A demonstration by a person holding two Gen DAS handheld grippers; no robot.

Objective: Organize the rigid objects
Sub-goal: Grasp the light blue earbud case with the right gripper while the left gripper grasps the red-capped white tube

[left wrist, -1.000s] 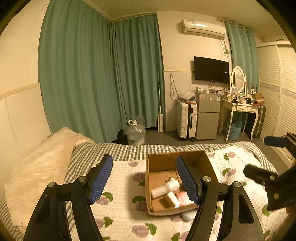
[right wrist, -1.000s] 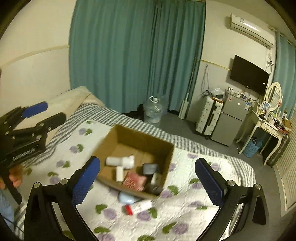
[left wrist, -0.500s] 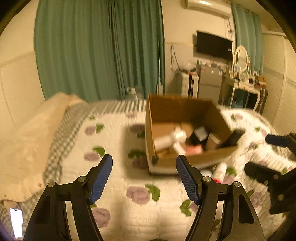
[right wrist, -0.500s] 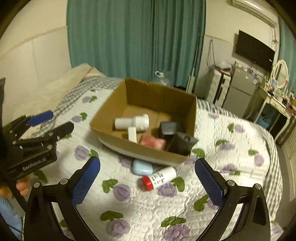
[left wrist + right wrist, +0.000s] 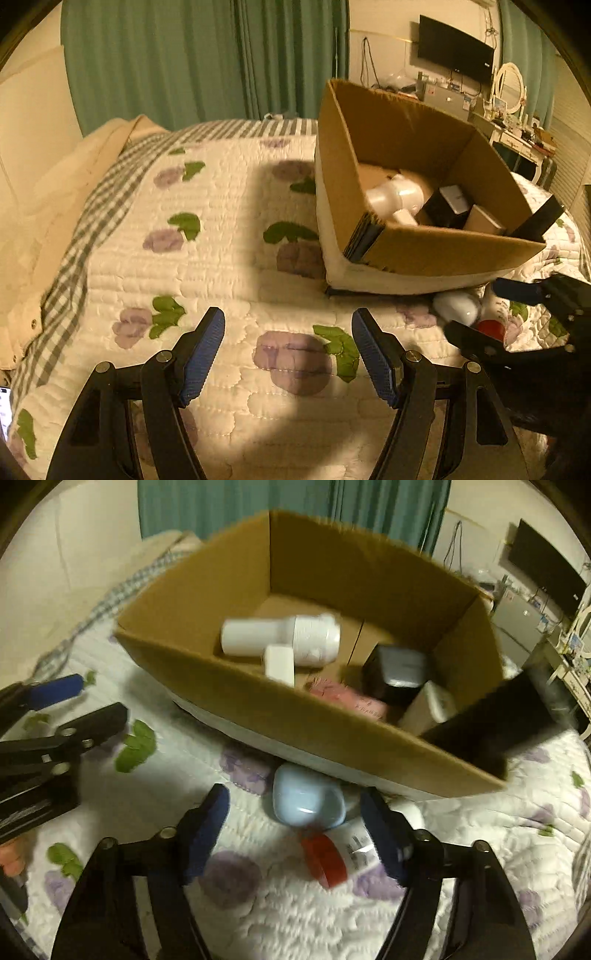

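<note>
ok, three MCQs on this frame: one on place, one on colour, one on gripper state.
1. Where does the pale blue case lie?
A. inside the cardboard box
B. on the quilt, in front of the box
C. on the pillow

2. The cap of the white tube outside the box is:
A. red
B. green
C. black

3. The right gripper is:
A. shut on the tube
B. shut on nothing
C. open, holding nothing

Key: 1 B, it rests on the quilt against the cardboard box front wall. 2 A, cap shows red. 3 C, jaws spread, nothing gripped.

Floral quilt (image 5: 229,206) over gingham sheet (image 5: 70,258), green curtains (image 5: 207,55) (drawn), wall-mounted television (image 5: 456,55), oval mirror (image 5: 511,86).
</note>
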